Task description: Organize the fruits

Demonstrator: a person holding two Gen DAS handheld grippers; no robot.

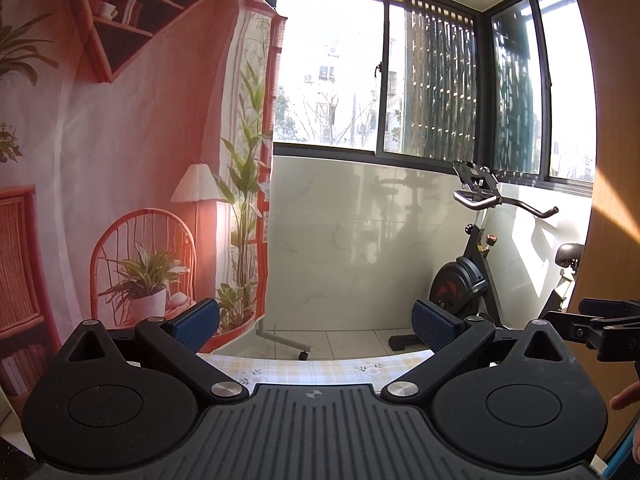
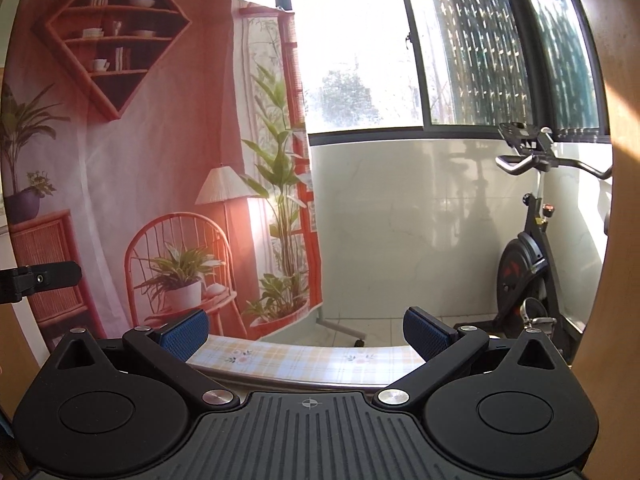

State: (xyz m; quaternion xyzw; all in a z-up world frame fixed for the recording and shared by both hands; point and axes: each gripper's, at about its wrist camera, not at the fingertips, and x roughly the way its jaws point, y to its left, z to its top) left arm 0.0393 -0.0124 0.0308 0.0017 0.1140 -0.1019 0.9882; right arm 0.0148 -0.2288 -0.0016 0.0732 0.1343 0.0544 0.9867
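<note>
No fruit is shown. The left gripper [image 1: 316, 326] and right gripper [image 2: 306, 334] are held spread, empty, above the plaid tablecloth [image 2: 304, 362].

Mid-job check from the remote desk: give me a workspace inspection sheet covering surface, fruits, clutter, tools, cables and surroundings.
Surface: table with plaid floral cloth, only its far edge shows.
Job's things: nothing seen; no fruit in either view.
Clutter: nothing seen on the visible strip.
Grippers: left tool open, empty; right tool open, empty; both held level above the table edge.
Cables: nothing seen.
Surroundings: printed backdrop on a wheeled stand, exercise bike, sunlit windows, tiled wall.
</note>
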